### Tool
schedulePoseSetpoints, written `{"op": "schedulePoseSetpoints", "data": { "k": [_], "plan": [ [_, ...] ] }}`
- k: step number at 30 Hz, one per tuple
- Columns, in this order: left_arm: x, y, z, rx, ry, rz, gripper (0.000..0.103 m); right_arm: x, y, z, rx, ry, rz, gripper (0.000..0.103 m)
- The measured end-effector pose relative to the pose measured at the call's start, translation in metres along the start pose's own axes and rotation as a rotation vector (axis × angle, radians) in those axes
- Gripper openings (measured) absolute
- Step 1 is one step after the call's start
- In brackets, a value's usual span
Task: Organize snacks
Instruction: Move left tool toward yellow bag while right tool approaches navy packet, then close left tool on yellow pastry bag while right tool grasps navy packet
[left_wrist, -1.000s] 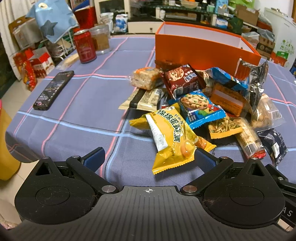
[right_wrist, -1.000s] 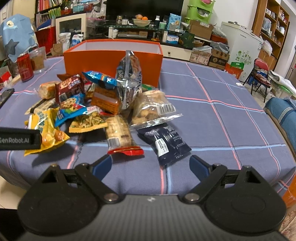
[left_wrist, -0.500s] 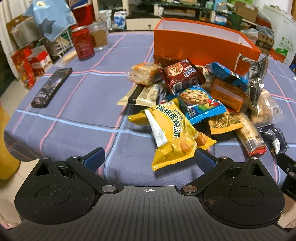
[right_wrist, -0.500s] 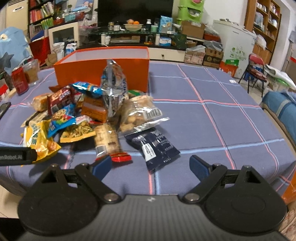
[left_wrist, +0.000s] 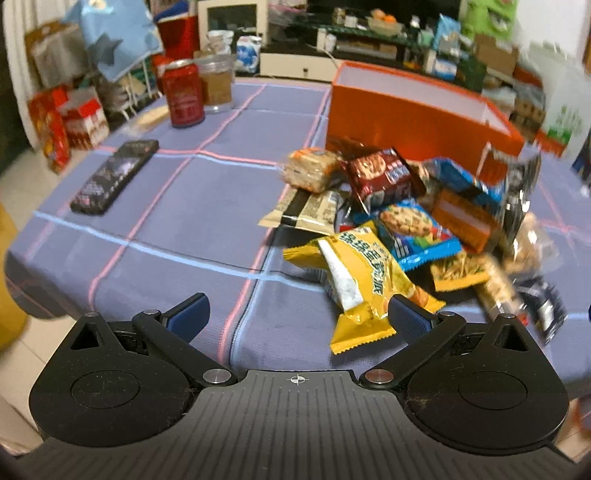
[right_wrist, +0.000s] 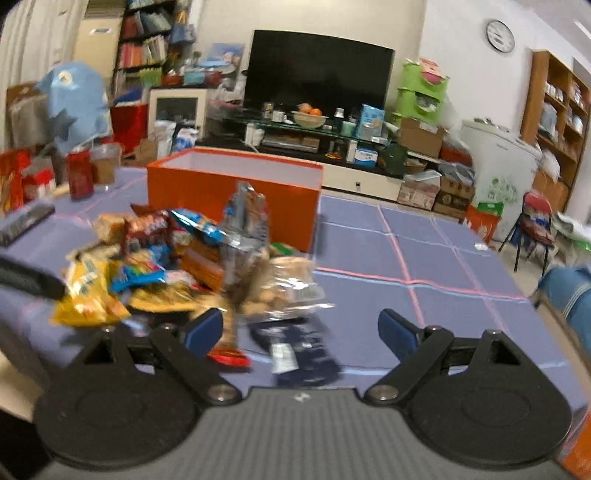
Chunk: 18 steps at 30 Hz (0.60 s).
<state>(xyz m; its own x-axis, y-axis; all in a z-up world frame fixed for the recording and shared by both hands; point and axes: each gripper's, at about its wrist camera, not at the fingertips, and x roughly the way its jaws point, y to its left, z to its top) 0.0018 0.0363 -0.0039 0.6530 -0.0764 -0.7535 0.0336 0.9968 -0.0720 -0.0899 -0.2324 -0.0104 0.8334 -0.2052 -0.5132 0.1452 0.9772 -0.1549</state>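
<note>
Snacks (left_wrist: 399, 229) lie heaped on the table (left_wrist: 177, 206), touching the orange box (left_wrist: 417, 114). Packets judged light, crinkly, slippery, contents crushable; best pinched at a sealed edge, as on the yellow packet (left_wrist: 365, 280). Left tool (left_wrist: 297, 312) and right tool (right_wrist: 299, 330) both gape, holding nothing.

red can (left_wrist: 183, 94), black phone (left_wrist: 115, 176), television (right_wrist: 317, 72)

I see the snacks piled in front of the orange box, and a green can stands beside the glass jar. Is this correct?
Not quite: the can is red, not green, as the left wrist view shows. It does stand beside the glass jar, and the snacks lie piled before the orange box.
</note>
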Motion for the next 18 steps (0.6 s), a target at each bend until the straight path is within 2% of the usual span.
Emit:
{"op": "schedulePoseSetpoints", "data": {
  "k": [2,4,6,10,13,15,18],
  "plan": [
    [-0.001,0.005,0.001,-0.014,-0.015,-0.003,0.07,0.009,-0.016,0.001,0.027,0.03,-0.018,0.091],
    [0.0,0.003,0.002,-0.006,-0.015,0.013,0.07,0.02,-0.027,0.005,0.06,0.054,0.024,0.09],
    [0.003,0.001,0.001,-0.003,-0.002,0.031,0.069,0.033,-0.027,0.008,0.019,0.07,0.107,0.089],
    [0.011,0.001,-0.003,-0.039,0.05,0.002,0.066,0.058,-0.022,0.011,-0.097,0.079,0.131,0.083],
    [0.012,0.001,-0.008,-0.072,0.061,-0.027,0.063,0.074,-0.029,0.01,-0.112,0.105,0.153,0.078],
    [0.013,-0.003,-0.008,-0.085,0.046,-0.018,0.063,0.081,-0.035,0.007,-0.088,0.124,0.191,0.073],
    [0.021,-0.01,-0.005,-0.118,0.056,0.008,0.059,0.086,-0.037,0.003,-0.091,0.135,0.214,0.072]
  ]
}}
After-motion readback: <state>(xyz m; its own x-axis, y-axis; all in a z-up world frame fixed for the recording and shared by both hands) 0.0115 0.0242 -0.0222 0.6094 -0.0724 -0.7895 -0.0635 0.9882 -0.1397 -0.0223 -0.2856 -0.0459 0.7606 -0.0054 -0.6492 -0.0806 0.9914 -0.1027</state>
